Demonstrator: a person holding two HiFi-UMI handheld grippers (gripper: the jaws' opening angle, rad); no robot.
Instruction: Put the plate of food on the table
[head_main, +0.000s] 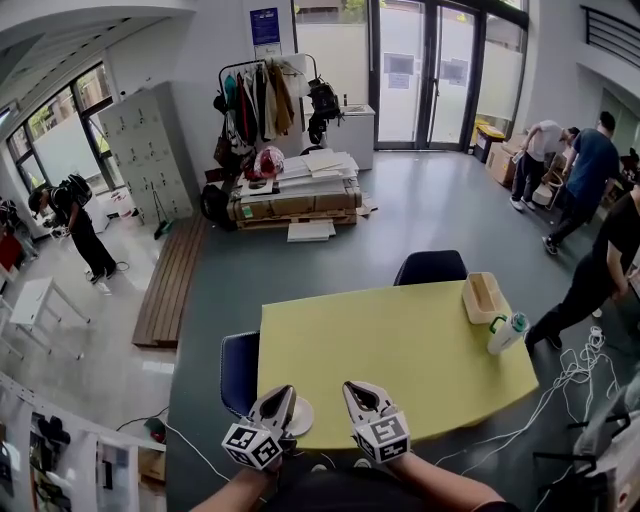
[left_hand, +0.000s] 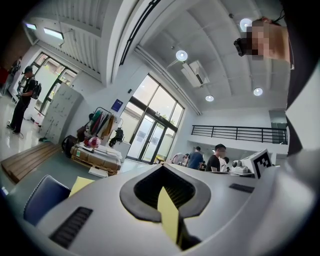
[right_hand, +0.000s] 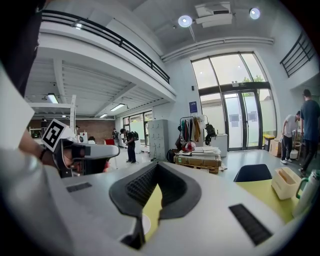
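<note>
A small white plate (head_main: 301, 416) lies on the yellow table (head_main: 400, 340) at its near edge, between my two grippers; whether food is on it cannot be made out. My left gripper (head_main: 283, 393) is just left of the plate, its jaws closed tip to tip with nothing between them. My right gripper (head_main: 352, 388) is just right of the plate, also shut and empty. In the left gripper view the gripper (left_hand: 162, 166) shows only yellow tabletop through the gap behind its tips. In the right gripper view the gripper (right_hand: 157, 165) shows a sliver of the plate (right_hand: 145, 225) low in that gap.
A beige open box (head_main: 484, 297) and a white bottle with a green cap (head_main: 507, 333) stand at the table's far right. Dark blue chairs sit at the far side (head_main: 430, 267) and the left end (head_main: 238, 372). Cables (head_main: 575, 370) lie on the floor right; people stand beyond.
</note>
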